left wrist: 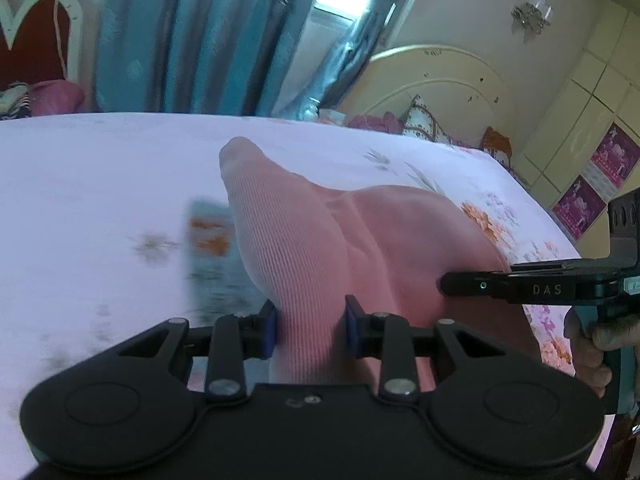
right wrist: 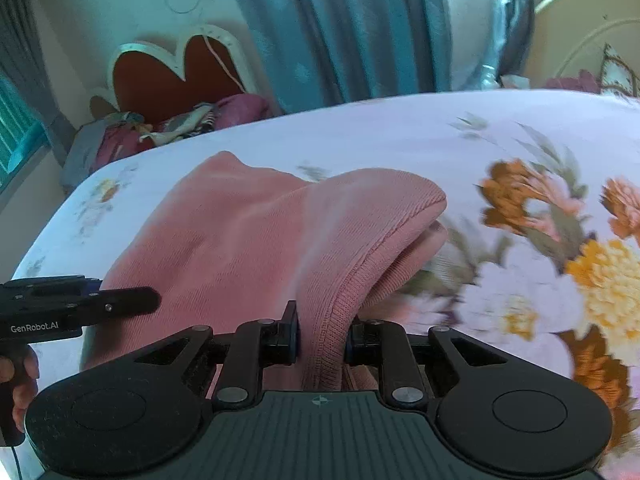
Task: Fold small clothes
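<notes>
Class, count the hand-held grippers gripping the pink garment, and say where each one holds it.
2. The left hand-held gripper pinches a ribbed fold at the garment's near left side; the right hand-held gripper clamps its stitched hem on the near right, above the floral bedsheet.

I can't make out the blurred teal patch (left wrist: 208, 240) left of centre; the bedsheet's flowers (right wrist: 560, 264) smear at right.

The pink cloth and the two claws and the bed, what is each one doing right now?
Pink cloth: bunched and lifted at the near edge, pinched in two places, far part draped on the bed.
Left claw: shut on the pink cloth.
Right claw: shut on the pink cloth's hemmed edge.
Bed: covered with a flowery sheet, lying smooth.
Curtains: drawn, with a bright gap.
</notes>
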`<state>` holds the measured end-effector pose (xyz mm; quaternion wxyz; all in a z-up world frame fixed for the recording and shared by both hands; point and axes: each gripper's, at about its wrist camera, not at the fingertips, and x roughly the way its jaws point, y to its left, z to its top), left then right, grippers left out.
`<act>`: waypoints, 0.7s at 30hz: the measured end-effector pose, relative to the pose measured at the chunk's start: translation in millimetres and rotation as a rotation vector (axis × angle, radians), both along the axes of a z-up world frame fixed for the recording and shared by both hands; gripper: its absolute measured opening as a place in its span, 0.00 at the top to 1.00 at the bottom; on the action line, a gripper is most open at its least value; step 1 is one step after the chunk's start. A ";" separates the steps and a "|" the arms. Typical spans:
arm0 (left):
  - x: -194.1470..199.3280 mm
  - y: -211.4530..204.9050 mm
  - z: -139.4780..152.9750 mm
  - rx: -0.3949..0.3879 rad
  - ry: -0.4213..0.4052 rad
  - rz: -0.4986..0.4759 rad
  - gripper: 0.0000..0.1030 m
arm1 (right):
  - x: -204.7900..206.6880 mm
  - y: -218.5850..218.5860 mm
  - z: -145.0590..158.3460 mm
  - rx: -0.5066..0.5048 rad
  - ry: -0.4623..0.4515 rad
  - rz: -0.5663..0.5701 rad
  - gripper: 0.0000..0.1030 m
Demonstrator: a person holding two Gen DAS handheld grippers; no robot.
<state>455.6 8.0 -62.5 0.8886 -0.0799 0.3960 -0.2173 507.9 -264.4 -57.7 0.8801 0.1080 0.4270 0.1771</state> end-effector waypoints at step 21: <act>-10.7 185.2 -50.3 0.000 0.132 0.055 0.63 | 19.3 189.0 -62.8 -0.008 0.087 0.068 0.80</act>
